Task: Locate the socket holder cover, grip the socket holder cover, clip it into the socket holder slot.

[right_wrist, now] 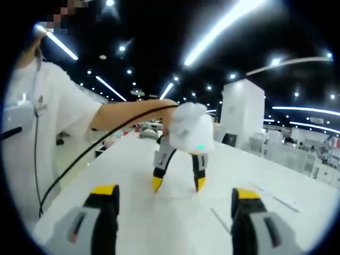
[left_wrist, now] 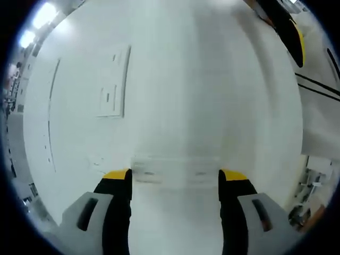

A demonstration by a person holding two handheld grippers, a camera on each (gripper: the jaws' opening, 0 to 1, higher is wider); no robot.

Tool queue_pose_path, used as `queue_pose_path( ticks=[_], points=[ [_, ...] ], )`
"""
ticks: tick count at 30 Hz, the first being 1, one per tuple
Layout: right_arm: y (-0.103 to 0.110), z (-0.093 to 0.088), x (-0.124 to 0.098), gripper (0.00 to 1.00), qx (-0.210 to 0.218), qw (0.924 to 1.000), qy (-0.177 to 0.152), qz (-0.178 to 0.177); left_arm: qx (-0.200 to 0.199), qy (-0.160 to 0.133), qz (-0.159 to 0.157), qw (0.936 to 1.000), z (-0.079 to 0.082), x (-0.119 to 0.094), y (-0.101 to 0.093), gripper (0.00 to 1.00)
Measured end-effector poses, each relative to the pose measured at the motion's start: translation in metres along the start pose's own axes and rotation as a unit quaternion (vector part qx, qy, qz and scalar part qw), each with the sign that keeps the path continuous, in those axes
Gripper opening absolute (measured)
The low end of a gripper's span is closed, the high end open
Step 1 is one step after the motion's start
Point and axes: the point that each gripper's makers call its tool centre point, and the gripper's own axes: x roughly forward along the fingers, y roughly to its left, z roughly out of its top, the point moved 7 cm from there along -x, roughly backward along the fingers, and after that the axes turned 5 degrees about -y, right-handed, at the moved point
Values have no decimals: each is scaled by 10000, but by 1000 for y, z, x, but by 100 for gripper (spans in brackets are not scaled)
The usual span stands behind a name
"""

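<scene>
Two white socket pieces lie on the white counter [left_wrist: 212, 106] under your left gripper [left_wrist: 175, 178]. One is a flat rectangular plate, the socket holder [left_wrist: 113, 82], up and to the left in the left gripper view, with small slots in its face and a raised panel in its lower half. The other is a blurred, pale rectangular piece, likely the socket holder cover [left_wrist: 170, 171], lying right between the yellow tips of your left jaws. Those jaws stand wide apart and you cannot tell from the blur whether their tips touch the piece; they are not closed on it. The holder and the cover lie apart, the holder further from you and to the left.

Your right gripper [right_wrist: 174, 194] also has its jaws spread wide, with nothing between them. In the right gripper view you see your left gripper [right_wrist: 178, 183] from the front, pointing down at the counter with its yellow tips close to the surface and its jaws parted. Your gloved hand [right_wrist: 188, 130] wraps the top of it, and a black cable [right_wrist: 101, 146] runs from it back along your arm to your white sleeve [right_wrist: 58, 101]. A thin pale strip [right_wrist: 219, 220] lies on the counter near your right jaw.

Another yellow-tipped black part [left_wrist: 291, 34] and dark cables [left_wrist: 316, 87] show at the upper right of the left gripper view.
</scene>
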Motion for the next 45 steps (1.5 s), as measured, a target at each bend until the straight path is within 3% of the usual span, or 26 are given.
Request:
queue_pose_path(
  ticks=[45],
  points=[
    [5,-3,1,87,-79,9998,160,86,-46,-32,-24,10000,1,-1,15,65]
  ],
)
